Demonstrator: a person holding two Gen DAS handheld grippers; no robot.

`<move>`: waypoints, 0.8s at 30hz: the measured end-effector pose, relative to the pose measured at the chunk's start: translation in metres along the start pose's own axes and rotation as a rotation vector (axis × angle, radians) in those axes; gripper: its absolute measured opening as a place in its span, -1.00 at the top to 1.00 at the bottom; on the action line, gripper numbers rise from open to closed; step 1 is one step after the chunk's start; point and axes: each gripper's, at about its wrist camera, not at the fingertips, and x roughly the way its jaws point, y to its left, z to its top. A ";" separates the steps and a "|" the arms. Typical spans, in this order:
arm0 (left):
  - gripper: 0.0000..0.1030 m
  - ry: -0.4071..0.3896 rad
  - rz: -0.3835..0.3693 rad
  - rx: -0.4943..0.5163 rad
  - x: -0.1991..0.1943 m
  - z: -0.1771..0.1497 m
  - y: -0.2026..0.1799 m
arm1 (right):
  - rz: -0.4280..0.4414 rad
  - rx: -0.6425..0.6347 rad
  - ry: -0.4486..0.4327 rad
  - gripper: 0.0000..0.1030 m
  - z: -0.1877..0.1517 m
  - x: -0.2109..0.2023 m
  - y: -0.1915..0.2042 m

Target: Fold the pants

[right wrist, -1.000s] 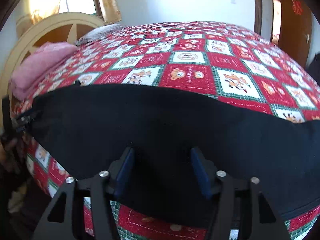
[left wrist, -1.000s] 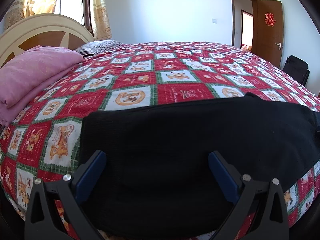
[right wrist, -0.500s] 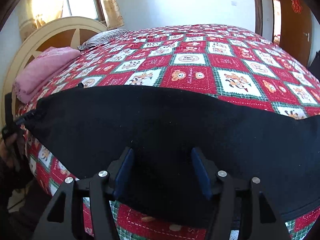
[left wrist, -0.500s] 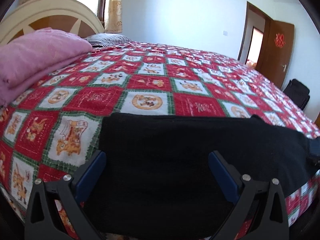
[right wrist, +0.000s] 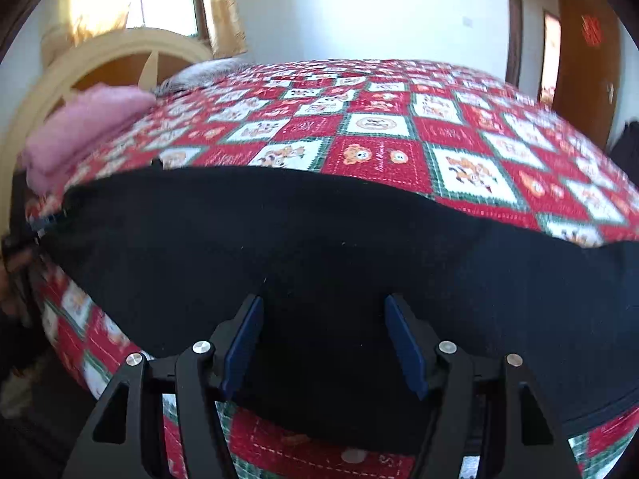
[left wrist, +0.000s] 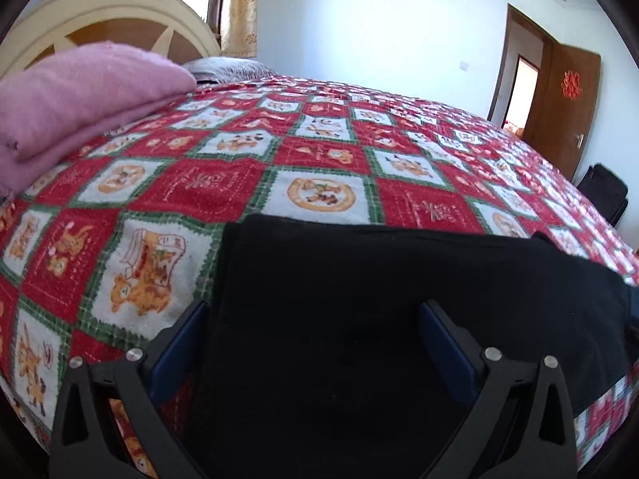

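— Both tongs are held spread: the left tongs and the right tongs are poised over the black pants, with nothing pinched.

— Where are the pants laid?

— Along the near edge of the bed, flat on the red patchwork cover (one end is draped over the side). Beyond, a folded pink blanket is stacked by the cream headboard, and a brown door is seen farthest off.
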 end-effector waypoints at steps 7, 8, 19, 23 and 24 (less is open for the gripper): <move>-1.00 -0.067 0.110 -0.018 -0.025 0.005 0.005 | 0.035 0.186 -0.099 -0.25 0.026 -0.057 -0.066; -1.00 -0.082 0.112 -0.025 -0.030 0.006 0.006 | 0.007 0.212 -0.143 -0.25 0.030 -0.074 -0.084; -1.00 -0.100 0.082 -0.017 -0.040 0.013 -0.023 | -0.308 0.611 -0.109 -0.09 0.022 -0.153 -0.313; -1.00 -0.066 0.085 -0.009 -0.031 0.009 -0.029 | -0.173 0.704 -0.014 -0.06 0.013 -0.130 -0.345; -1.00 -0.057 0.086 -0.011 -0.028 0.007 -0.029 | -0.146 0.713 0.010 0.13 0.011 -0.122 -0.347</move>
